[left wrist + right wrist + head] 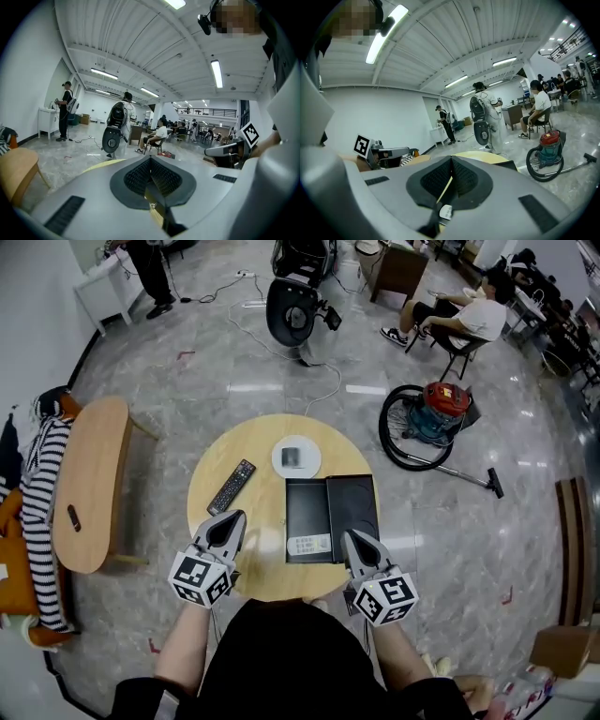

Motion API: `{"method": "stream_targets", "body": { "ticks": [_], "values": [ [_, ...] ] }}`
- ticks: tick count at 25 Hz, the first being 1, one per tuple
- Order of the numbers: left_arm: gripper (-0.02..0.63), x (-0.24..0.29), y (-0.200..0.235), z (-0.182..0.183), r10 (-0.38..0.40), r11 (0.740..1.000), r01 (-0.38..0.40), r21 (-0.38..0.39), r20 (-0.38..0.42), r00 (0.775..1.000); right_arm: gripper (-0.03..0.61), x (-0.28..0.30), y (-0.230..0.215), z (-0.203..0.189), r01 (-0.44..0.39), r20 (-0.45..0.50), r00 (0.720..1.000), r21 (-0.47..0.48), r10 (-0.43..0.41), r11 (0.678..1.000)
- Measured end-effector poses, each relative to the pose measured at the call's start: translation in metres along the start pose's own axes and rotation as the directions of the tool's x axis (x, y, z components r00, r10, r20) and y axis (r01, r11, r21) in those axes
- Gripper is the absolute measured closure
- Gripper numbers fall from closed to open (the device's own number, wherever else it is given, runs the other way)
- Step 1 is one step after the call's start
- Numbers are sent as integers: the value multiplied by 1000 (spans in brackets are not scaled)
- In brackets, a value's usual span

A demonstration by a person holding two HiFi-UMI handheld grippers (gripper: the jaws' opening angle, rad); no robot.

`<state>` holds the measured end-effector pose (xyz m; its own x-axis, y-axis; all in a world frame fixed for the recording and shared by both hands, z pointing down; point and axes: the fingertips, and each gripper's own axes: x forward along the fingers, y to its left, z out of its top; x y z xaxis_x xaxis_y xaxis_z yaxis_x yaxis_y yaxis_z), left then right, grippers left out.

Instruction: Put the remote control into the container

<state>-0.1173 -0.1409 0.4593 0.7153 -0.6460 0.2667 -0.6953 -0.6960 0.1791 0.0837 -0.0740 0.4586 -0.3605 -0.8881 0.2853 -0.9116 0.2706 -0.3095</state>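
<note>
A black remote control (232,487) lies on the left part of the round wooden table (253,442). A black container (308,505) sits right of centre with its lid (352,510) folded open beside it. A small white remote (308,544) rests at the container's near end. My left gripper (228,519) hovers at the table's near edge, just short of the black remote, shut and empty; its pads (140,176) meet in the left gripper view. My right gripper (354,536) is over the lid's near corner, beside the white remote. Its pads (438,180) are together with nothing held.
A white round disc (296,457) lies behind the container. An oval wooden side table (89,479) stands to the left, with striped cloth (42,488) beyond it. A red and teal vacuum cleaner (441,413) stands to the right. Further back are a black machine (292,306) and a seated person (464,315).
</note>
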Motion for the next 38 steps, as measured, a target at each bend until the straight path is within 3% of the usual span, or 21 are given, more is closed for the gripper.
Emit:
{"method": "stream_targets", "body": {
  "ticks": [11, 17, 20, 29, 35, 38],
  "values": [
    [602, 21, 44, -33, 94, 989, -73, 132, -164, 982, 572, 5, 0, -12, 2, -48, 999, 16, -1, 1000],
    [434, 39, 69, -56, 106, 983, -63, 173, -254, 961, 572, 6, -6, -22, 30, -70, 997, 32, -27, 999],
    [341, 49, 86, -77, 121, 974, -46, 223, -333, 935, 572, 8, -10, -24, 50, -71, 996, 42, -46, 998],
    [336, 76, 136, -137, 161, 969, -32, 245, -529, 833, 572, 6, -27, -36, 128, -122, 985, 62, -120, 990],
    [311, 90, 158, -178, 147, 982, -37, 184, -633, 760, 572, 4, -32, -39, 168, -135, 978, 75, -156, 983],
    [311, 93, 162, -189, 151, 982, -34, 186, -659, 736, 572, 2, -35, -42, 187, -140, 975, 85, -174, 979]
  ]
}}
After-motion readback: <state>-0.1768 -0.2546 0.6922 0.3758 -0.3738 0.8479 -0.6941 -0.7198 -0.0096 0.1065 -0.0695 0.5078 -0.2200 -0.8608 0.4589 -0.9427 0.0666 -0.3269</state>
